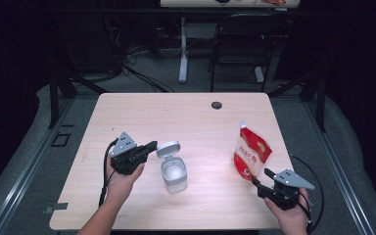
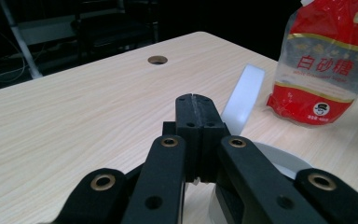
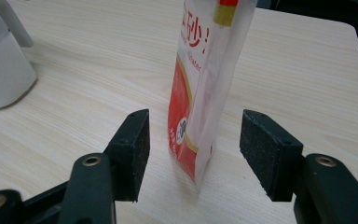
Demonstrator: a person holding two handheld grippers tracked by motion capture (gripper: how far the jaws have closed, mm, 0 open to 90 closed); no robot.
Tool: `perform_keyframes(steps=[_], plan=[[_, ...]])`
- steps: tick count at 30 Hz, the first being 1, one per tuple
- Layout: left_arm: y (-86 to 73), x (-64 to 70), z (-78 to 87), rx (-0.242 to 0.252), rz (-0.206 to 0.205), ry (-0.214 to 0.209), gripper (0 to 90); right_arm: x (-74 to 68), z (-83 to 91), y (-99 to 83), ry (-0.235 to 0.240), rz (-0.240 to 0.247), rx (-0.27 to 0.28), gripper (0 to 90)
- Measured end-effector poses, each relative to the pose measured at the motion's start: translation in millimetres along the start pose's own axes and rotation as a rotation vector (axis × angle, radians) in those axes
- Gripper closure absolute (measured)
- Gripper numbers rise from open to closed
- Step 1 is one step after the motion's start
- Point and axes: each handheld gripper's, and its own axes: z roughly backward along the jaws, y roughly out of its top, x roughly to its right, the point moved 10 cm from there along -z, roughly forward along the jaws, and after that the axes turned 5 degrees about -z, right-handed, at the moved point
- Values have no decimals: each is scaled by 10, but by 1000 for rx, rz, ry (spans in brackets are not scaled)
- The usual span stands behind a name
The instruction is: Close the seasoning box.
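We had the right gripper low at the near right of the table, and its jaws stood wide apart. In the right gripper view the red and white sugar pouch stood upright between our spread pads, its narrow edge facing us, touching neither one. From the high view that pouch sat on the right side of the table, just ahead of the right gripper.

Over on the left, our left gripper had its jaws pressed flat together, nothing between them; the left gripper view showed the two closed fingertips meeting in a seam. It hovered just beside the open white lid of the grey container, which stood near the table's middle, well apart from the pouch. Whether the left jaws touched that lid, we could not tell.
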Motion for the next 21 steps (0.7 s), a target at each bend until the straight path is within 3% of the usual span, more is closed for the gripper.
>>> perform_keyframes(steps=[12, 21], plan=[[-39, 250, -18, -23, -41, -51, 900, 4, 6, 10, 0, -1, 8, 427], [-71, 218, 61, -43, -23, -52, 900, -1, 15, 1, -1, -3, 1, 425]])
